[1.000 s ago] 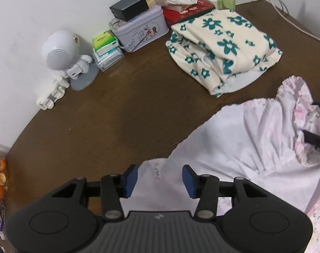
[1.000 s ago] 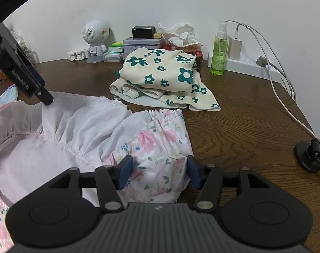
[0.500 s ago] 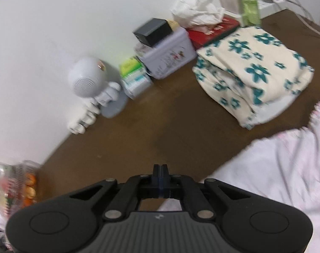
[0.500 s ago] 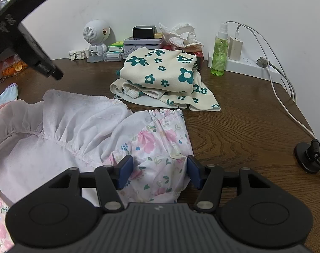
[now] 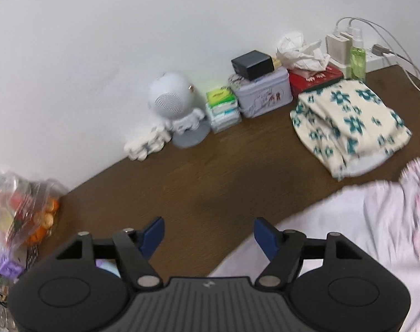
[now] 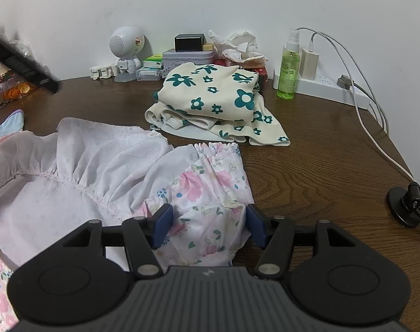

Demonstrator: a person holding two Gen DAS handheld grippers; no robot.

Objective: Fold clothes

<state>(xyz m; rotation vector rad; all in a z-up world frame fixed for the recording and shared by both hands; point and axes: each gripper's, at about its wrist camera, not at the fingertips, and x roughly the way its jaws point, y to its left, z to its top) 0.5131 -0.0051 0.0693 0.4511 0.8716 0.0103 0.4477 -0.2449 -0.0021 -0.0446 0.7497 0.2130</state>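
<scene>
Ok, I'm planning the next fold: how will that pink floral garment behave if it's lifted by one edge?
Probably floppy: the pink floral garment lies in soft gathers and wrinkles on the table. It looks thin and light, so it would likely drape and sag, not hold shape. Its ruffled edge may bunch.

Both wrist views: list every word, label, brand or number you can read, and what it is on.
None can be read.
Green tissue pack: print blurred.
Spray bottle: label too small.
Red box: pattern only, no legible text.
Tin box: pictures, no legible words.
Gripper bodies: a small emblem, no letters.
</scene>
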